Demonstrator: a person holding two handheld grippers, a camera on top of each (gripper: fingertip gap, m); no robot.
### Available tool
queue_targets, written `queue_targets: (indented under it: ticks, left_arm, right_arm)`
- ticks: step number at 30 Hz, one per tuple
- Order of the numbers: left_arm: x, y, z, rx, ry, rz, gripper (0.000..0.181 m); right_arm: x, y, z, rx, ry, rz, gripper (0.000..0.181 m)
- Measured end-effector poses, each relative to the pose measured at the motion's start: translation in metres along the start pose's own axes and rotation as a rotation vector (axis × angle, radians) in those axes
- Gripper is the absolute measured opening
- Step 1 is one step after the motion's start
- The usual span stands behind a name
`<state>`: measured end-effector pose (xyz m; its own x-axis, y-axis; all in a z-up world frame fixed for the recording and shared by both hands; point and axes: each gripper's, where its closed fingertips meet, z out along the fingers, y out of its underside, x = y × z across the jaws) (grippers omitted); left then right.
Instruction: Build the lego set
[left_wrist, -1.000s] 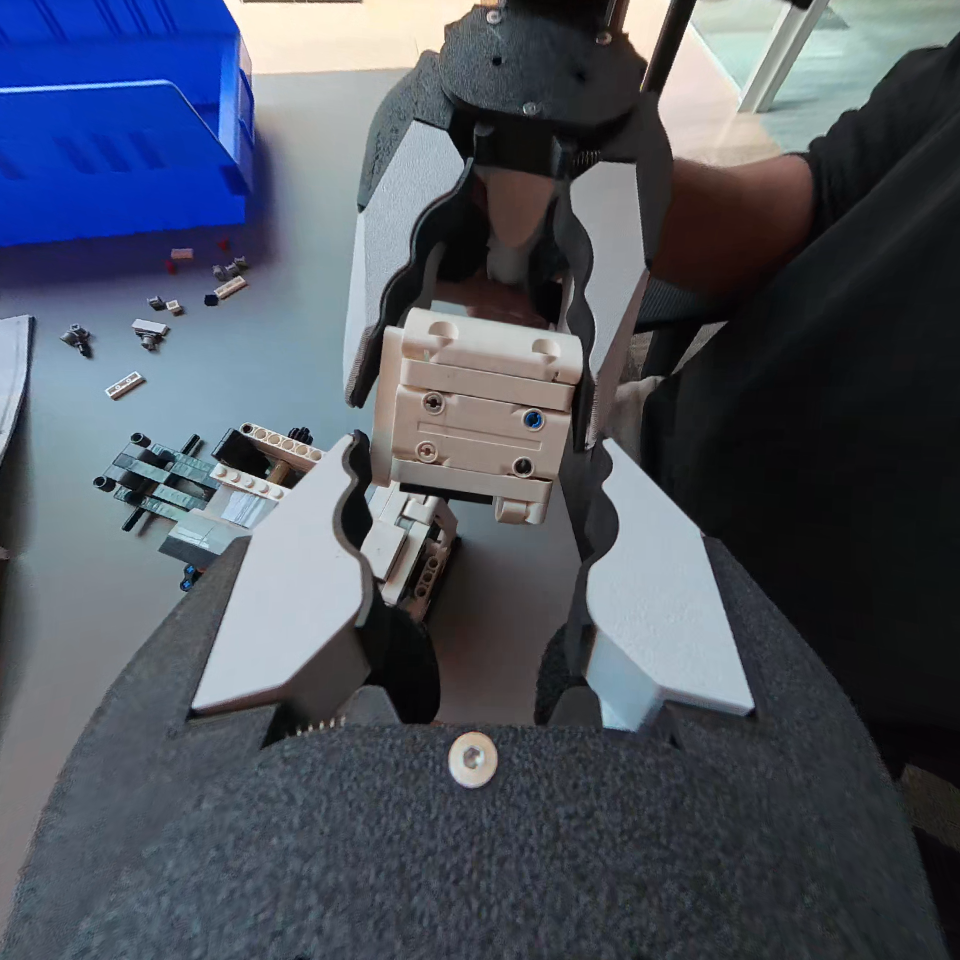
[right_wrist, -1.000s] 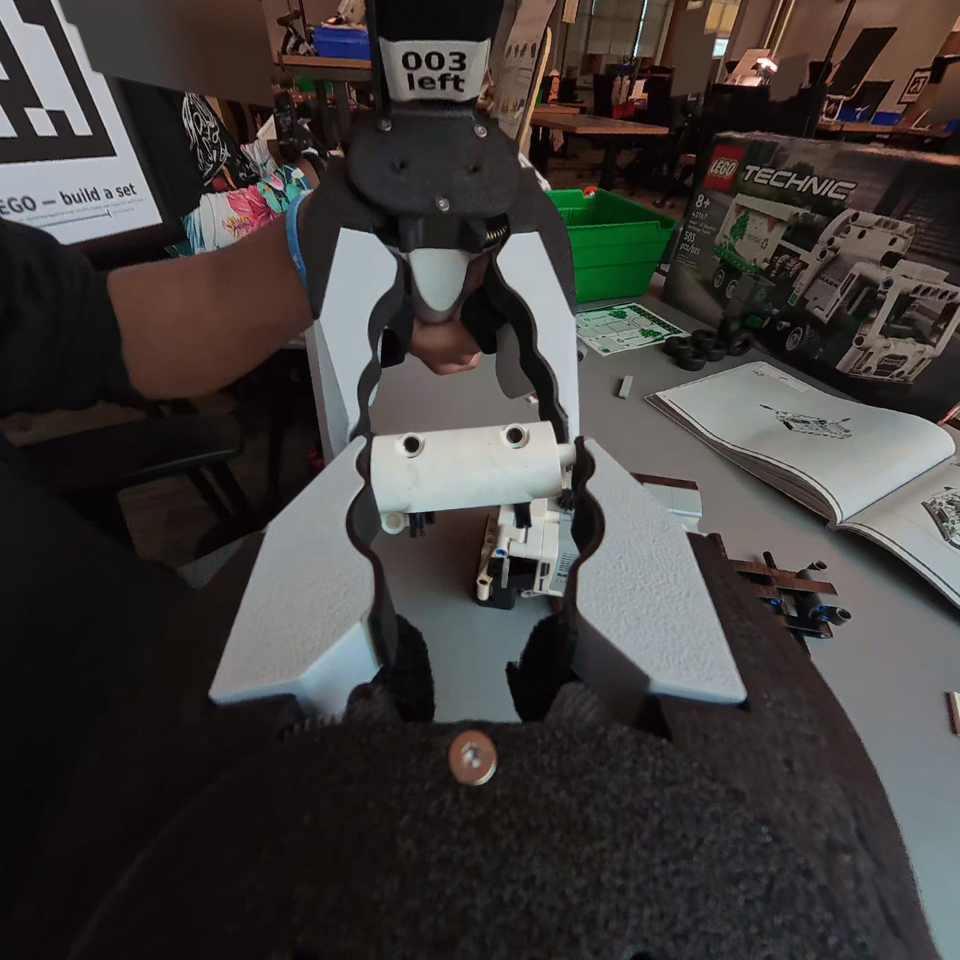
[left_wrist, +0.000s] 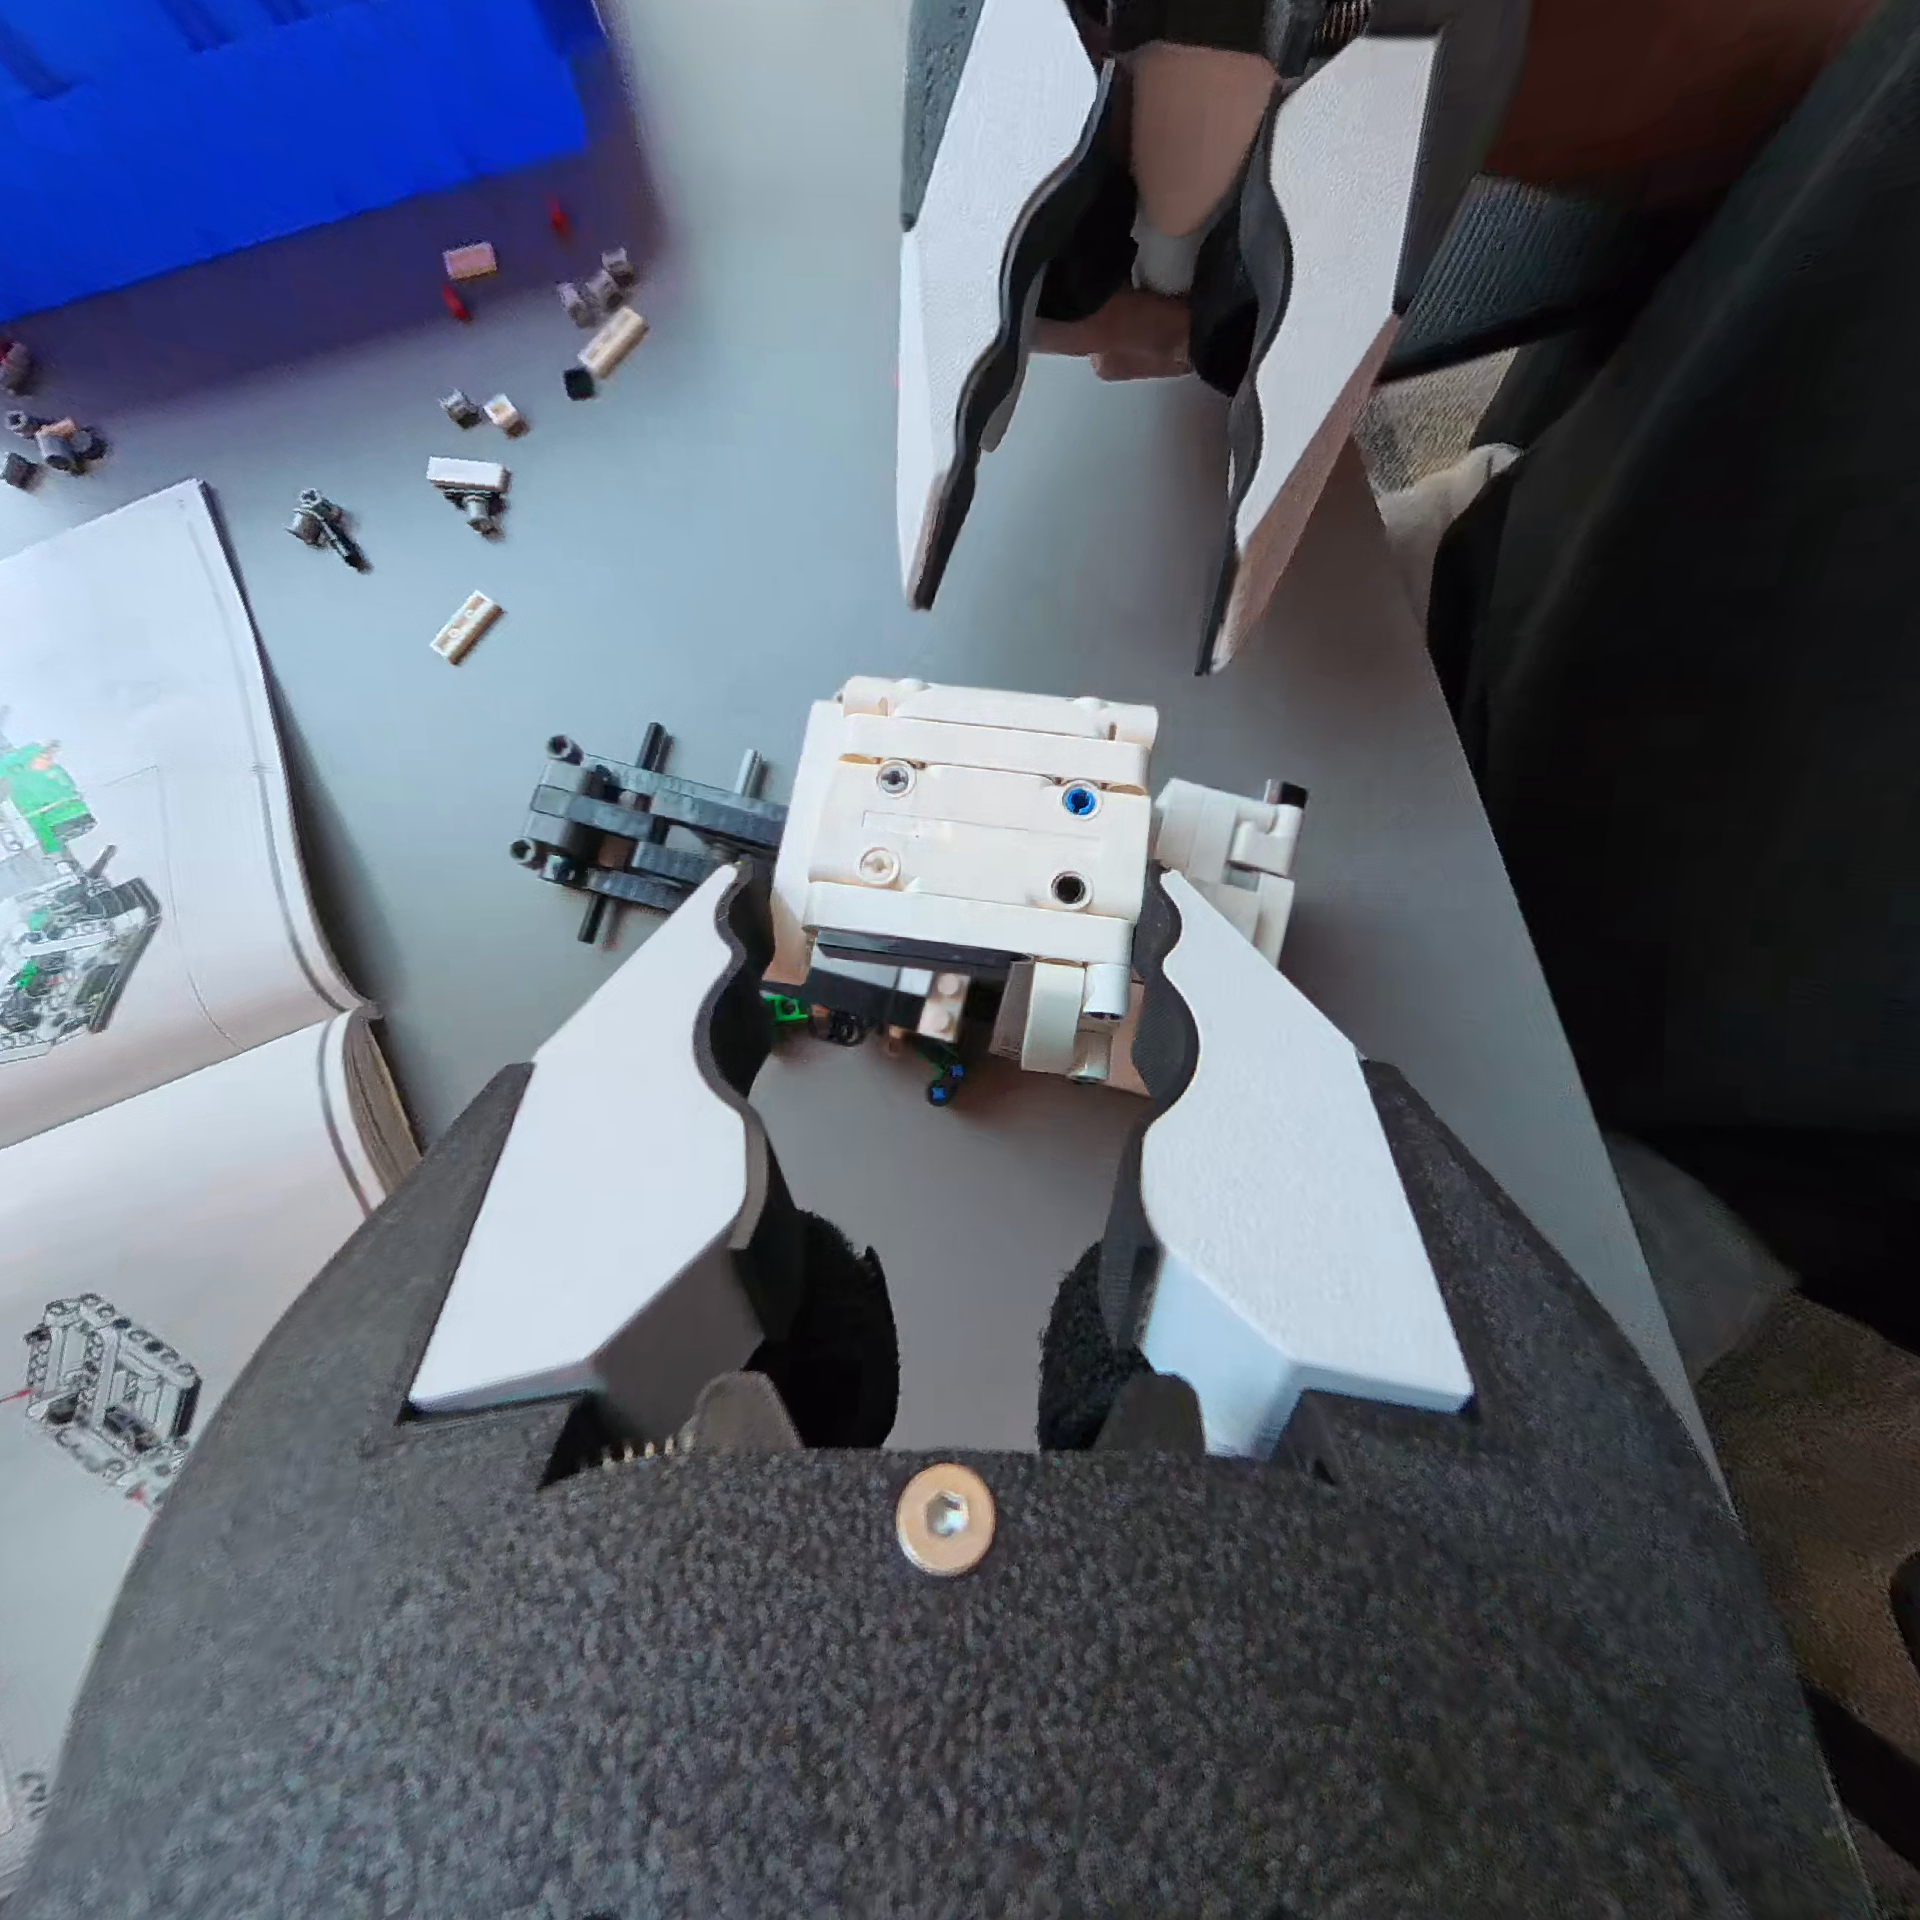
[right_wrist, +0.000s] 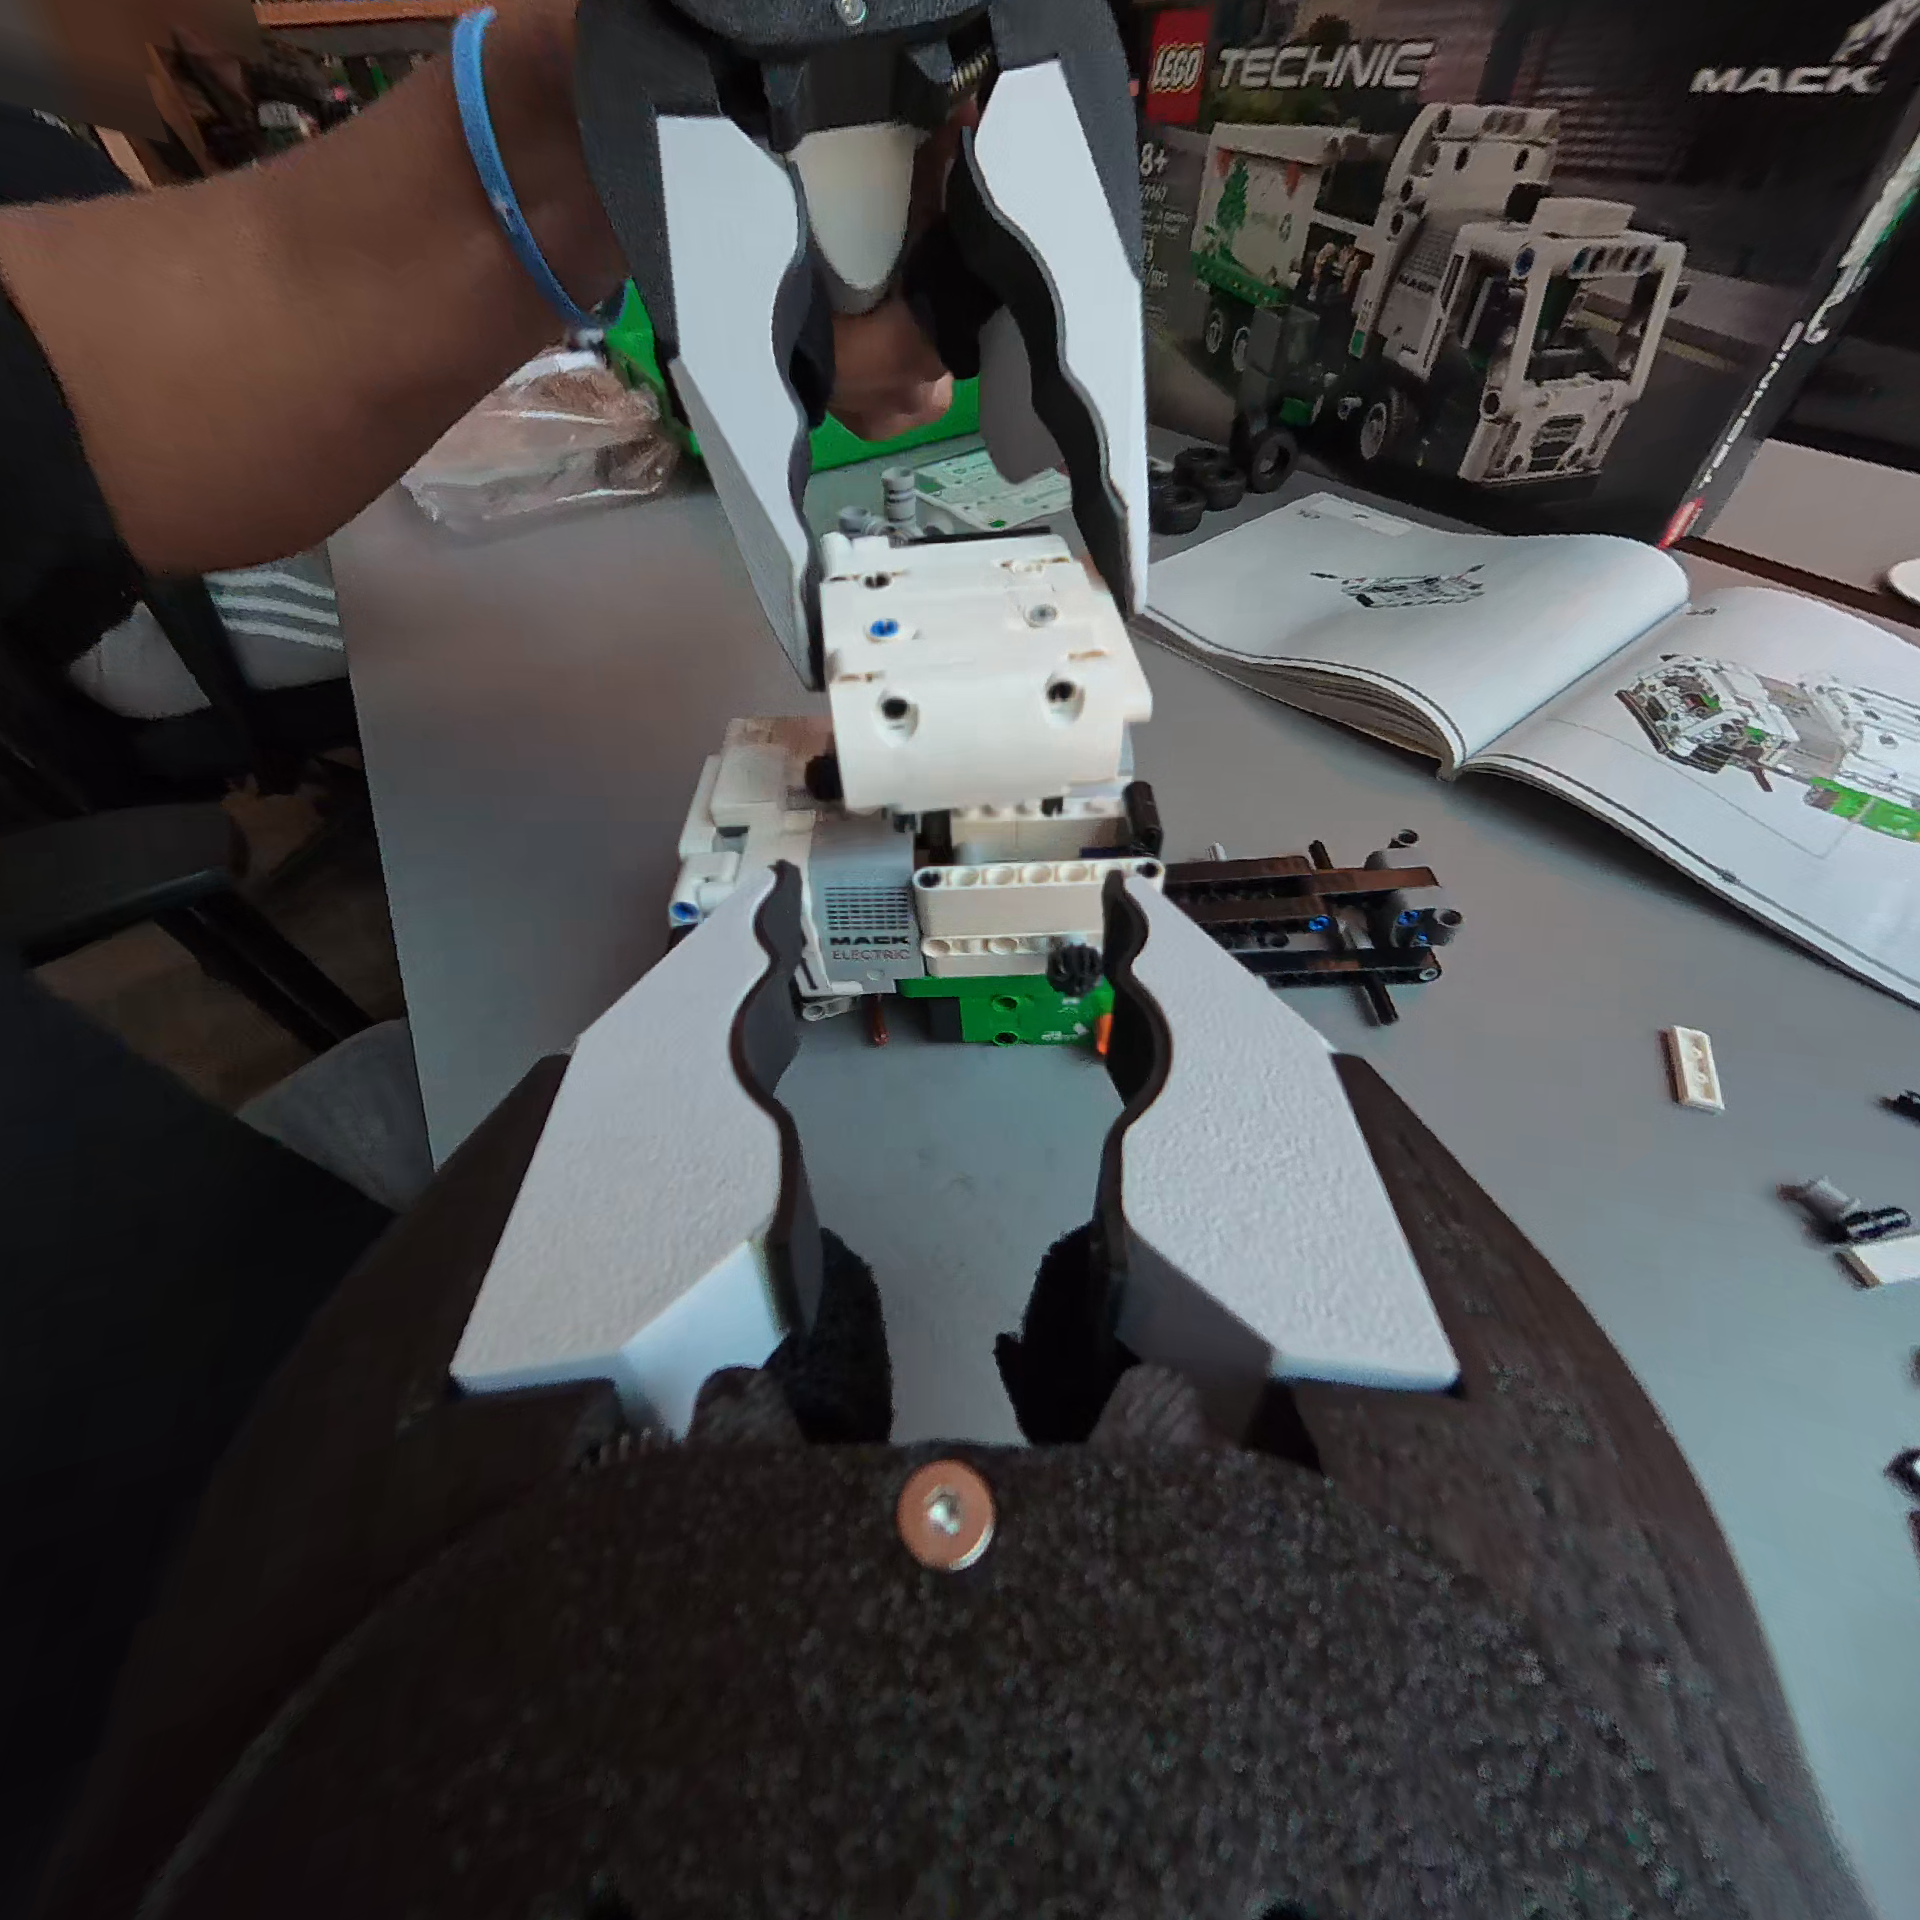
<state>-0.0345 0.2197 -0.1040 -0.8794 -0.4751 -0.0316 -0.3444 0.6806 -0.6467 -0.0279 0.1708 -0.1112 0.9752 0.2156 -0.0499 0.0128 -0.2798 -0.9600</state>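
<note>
A: What is the left claw (left_wrist: 951, 899) doing?

B: It is squeezing the white block (left_wrist: 971, 831) between its two tips. The black beams (left_wrist: 634, 831) are lying just left of the claw, and the open booklet (left_wrist: 156, 831) is farther left. The white block is sitting on top of the truck body (right_wrist: 935, 914), right under the claw.

A: And the right claw (right_wrist: 945, 883)?

B: It is hanging wide apart, holding nothing. Its tips are pointing at the truck body but I think they are not touching it. In the left view it is floating past the block, tips aiming down.

A: How should the step go?

B: I think the left claw should be pressing the block straight down, gently, keeping it level. The right claw could be pinching the truck body so it is not sliding.

A: How is the arm (right_wrist: 270, 312) sitting?

B: It is reaching in from the left, wrist bending down over the block.
</note>
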Motion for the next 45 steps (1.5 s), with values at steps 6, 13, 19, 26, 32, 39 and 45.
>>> queue_targets:
  ticks: [6, 13, 19, 26, 32, 39, 45]
  left_arm:
    - [-0.011, -0.008, -0.004, 0.072, 0.074, -0.017, 0.069]
    - [-0.015, -0.013, 0.006, 0.077, 0.106, 0.055, 0.069]
    - [-0.018, -0.010, 0.012, 0.074, 0.108, 0.077, 0.069]
    - [-0.019, -0.003, 0.016, 0.032, 0.091, 0.095, 0.069]
    - [-0.017, 0.000, 0.016, 0.010, 0.072, 0.116, 0.069]
    - [-0.016, 0.003, 0.017, -0.021, 0.058, 0.145, 0.069]
    - [-0.014, 0.003, 0.016, -0.024, 0.059, 0.154, 0.068]
  right_arm:
    - [0.007, 0.000, -0.018, 0.021, -0.058, 0.109, 0.056]
    - [0.018, -0.012, -0.009, 0.141, 0.007, 0.130, 0.064]
    - [0.020, -0.017, 0.007, 0.180, 0.060, 0.048, 0.070]
    - [0.022, -0.012, 0.019, 0.125, 0.104, -0.024, 0.056]
    - [0.020, -0.012, 0.020, 0.118, 0.107, -0.027, 0.056]
    - [0.017, -0.012, 0.020, 0.113, 0.105, -0.020, 0.056]
    - [0.016, -0.011, 0.020, 0.109, 0.104, -0.009, 0.056]
